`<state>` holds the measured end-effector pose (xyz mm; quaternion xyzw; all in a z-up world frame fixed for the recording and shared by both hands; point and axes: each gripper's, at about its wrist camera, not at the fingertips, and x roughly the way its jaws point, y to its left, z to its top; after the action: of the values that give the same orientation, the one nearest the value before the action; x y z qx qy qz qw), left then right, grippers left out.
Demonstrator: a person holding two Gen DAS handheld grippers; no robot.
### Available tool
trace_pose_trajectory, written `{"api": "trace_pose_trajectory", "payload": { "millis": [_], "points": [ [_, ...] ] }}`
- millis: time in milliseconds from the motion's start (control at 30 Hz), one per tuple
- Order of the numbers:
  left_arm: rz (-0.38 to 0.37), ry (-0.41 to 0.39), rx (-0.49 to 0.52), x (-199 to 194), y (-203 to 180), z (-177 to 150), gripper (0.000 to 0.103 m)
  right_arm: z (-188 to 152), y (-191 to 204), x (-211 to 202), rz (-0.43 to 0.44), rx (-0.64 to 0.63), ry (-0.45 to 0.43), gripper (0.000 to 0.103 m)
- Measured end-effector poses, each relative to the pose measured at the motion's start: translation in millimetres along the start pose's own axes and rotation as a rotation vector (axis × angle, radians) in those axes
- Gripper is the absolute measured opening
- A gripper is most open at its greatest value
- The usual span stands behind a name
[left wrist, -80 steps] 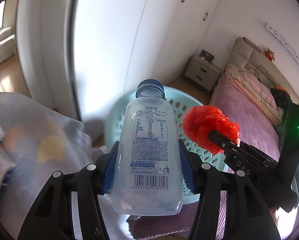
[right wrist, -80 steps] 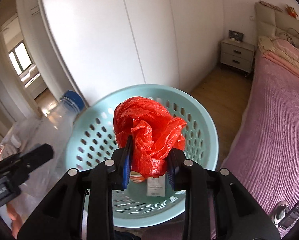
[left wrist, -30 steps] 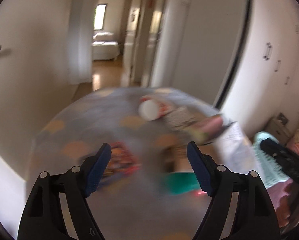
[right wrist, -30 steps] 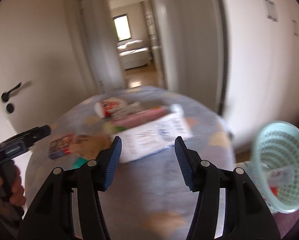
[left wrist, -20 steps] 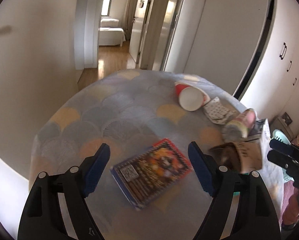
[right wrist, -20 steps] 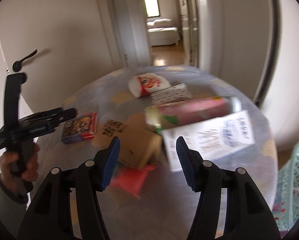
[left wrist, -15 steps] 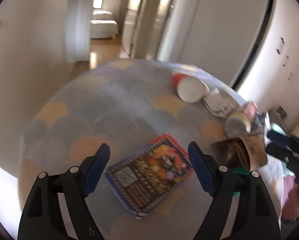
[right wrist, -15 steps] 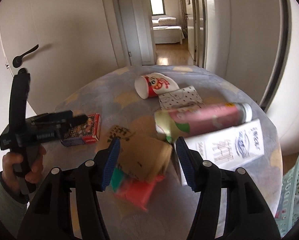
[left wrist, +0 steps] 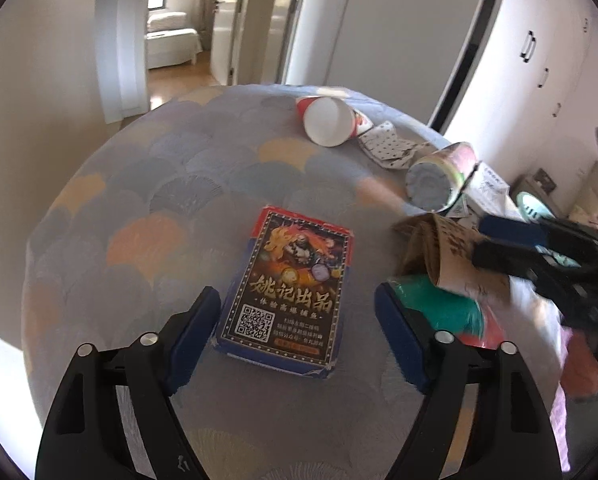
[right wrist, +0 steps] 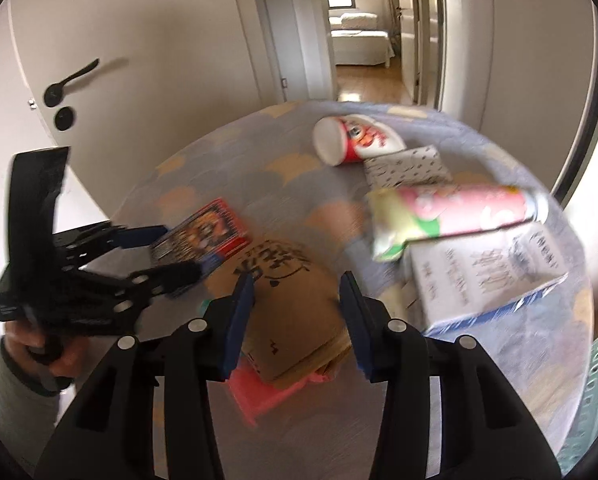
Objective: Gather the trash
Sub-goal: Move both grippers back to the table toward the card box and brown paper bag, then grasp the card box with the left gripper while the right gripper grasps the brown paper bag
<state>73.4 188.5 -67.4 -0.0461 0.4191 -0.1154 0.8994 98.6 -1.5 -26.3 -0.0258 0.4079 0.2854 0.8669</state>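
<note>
One card box (left wrist: 289, 288) lies lengthwise between my closing left hand-held gripper (left wrist: 297, 334) pads, untouched; my right hand-held gripper (right wrist: 297, 316) closes around one brown bag (right wrist: 295, 312).

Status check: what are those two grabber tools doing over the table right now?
Left hand-held gripper closing around the card box, not yet touching. Right hand-held gripper closing on the flattened brown paper cup. Nothing in the way.

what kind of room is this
Most likely a bedroom in a home: built-in white wardrobe doors, a round table with a patterned cloth strewn with trash, and an open doorway onto a hallway and another furnished room.
</note>
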Motion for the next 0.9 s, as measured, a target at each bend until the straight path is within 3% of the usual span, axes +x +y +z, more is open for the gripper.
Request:
{"api": "trace_pose_trajectory", "payload": {
  "millis": [67,200,333,600,633,700,800,900],
  "points": [
    [0.028,0.003,-0.008,3,0,-2,0.063,-6,4,-3,0.031,0.013,0.015,0.042],
    [0.042,-0.026,-0.023,1,1,-4,0.062,-16,7,-9,0.058,0.022,0.01,0.043],
    [0.066,-0.044,-0.035,0,3,-3,0.062,-20,6,-2,0.031,0.026,0.011,0.058],
    [0.051,-0.042,-0.028,2,1,-2,0.062,-17,-13,17,0.194,0.163,0.029,0.058],
    [0.053,-0.043,-0.025,2,1,-2,0.062,-17,-14,19,0.21,0.173,0.035,0.055],
    [0.064,-0.052,-0.025,2,-1,-2,0.062,-17,-15,19,0.275,0.191,0.043,0.033],
    [0.079,-0.075,-0.038,-2,0,-2,0.062,-16,-14,12,0.258,0.19,0.019,0.024],
    [0.076,-0.086,-0.072,-7,2,0,0.061,-16,-14,-3,0.228,0.186,-0.024,0.022]
  ]
}}
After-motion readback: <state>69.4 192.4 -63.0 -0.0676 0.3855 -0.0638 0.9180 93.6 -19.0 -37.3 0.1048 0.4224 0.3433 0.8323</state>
